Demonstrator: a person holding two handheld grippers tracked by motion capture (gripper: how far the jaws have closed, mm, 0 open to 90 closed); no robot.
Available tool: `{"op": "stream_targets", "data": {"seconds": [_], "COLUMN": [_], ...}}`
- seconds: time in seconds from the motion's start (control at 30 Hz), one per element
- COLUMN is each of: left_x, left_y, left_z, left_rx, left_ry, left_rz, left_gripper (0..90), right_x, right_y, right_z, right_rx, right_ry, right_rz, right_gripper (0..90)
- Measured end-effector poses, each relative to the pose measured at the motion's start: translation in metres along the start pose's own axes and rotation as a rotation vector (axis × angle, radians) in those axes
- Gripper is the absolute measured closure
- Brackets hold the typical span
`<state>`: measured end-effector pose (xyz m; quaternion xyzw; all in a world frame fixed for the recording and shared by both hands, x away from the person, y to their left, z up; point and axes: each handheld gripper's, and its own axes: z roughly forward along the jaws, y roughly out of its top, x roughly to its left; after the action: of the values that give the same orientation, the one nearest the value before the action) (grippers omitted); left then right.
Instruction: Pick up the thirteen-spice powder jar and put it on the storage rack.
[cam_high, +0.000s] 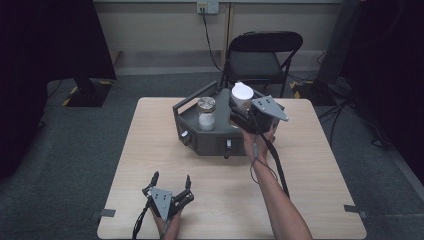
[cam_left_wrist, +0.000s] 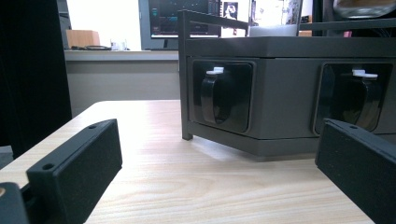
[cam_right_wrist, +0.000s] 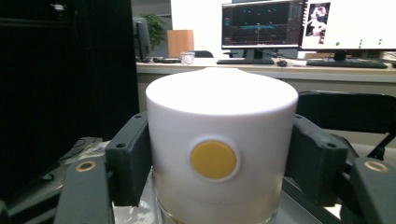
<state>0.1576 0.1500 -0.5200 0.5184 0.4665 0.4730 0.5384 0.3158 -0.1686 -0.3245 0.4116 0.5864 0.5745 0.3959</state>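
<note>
White-lidded glass jar (cam_right_wrist: 219, 154), round with a yellow dot on its cap, is sitting clamped between the two black pads of the right claw (cam_high: 241, 111) just above centre of the high view, over the right part of the dark grey angular tray (cam_high: 197, 137) with its raised handle bars. A second clear glass jar with a metal lid (cam_high: 206, 113) is standing inside that tray, just left of the held one. The left claw (cam_high: 171, 181) is resting on the pale wooden desk (cam_high: 150, 130) at the lower left of the frame, jaws spread wide and gripping nothing, facing the tray's front.
</note>
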Motion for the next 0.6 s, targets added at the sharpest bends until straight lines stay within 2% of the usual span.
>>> {"op": "stream_targets", "data": {"seconds": [0.1, 0.23, 0.3, 0.6], "left_x": [0.000, 0.000, 0.000, 0.000], "left_y": [0.000, 0.000, 0.000, 0.000], "left_z": [0.000, 0.000, 0.000, 0.000], "left_rx": [0.000, 0.000, 0.000, 0.000], "left_ry": [0.000, 0.000, 0.000, 0.000], "left_rz": [0.000, 0.000, 0.000, 0.000], "left_gripper": [0.0, 0.0, 0.0, 0.1], "right_x": [0.003, 0.004, 0.006, 0.000], "right_y": [-0.004, -0.008, -0.009, -0.016], "right_z": [0.007, 0.015, 0.018, 0.025], "right_rx": [0.002, 0.005, 0.014, 0.044], "right_ry": [-0.006, -0.018, -0.029, -0.044], "right_rz": [-0.009, 0.019, 0.006, 0.006], "right_gripper": [29.7, 29.7, 29.7, 29.7]}}
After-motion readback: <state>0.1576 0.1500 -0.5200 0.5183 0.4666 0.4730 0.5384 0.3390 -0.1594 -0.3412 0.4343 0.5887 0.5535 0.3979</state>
